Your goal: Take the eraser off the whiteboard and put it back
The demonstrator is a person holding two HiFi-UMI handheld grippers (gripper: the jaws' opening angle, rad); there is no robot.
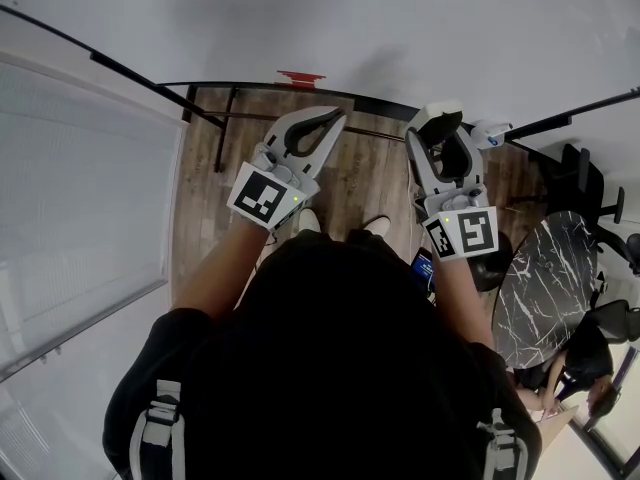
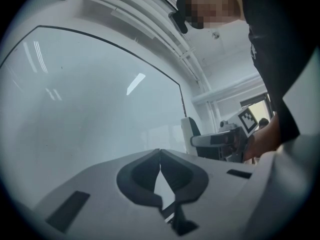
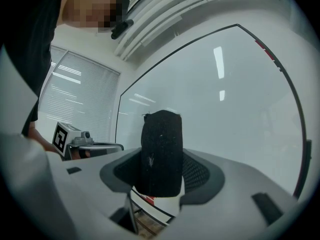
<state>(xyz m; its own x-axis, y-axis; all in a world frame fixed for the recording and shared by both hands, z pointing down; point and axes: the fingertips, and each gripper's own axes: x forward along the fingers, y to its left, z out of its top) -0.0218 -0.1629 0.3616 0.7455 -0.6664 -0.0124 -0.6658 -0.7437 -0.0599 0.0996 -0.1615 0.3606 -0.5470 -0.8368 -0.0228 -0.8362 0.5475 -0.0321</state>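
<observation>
The eraser (image 3: 161, 151), black felt on a white body, stands upright between the jaws of my right gripper (image 3: 161, 159), which is shut on it. In the head view the right gripper (image 1: 441, 133) carries the eraser (image 1: 437, 118) close in front of the whiteboard (image 1: 350, 18). The whiteboard (image 3: 225, 109) fills the space beyond the eraser, and its black frame curves round it. My left gripper (image 1: 330, 120) is beside the right one, shut with nothing in it. Its tips (image 2: 160, 151) touch, and they point at the whiteboard (image 2: 90, 99).
A red object (image 1: 300, 76) lies on the board's lower rail, and a white and blue marker (image 1: 492, 133) sits to the right. Window blinds (image 1: 80, 198) are on the left. A dark marble table (image 1: 545, 288), chairs and a seated person (image 1: 580, 368) are at the right.
</observation>
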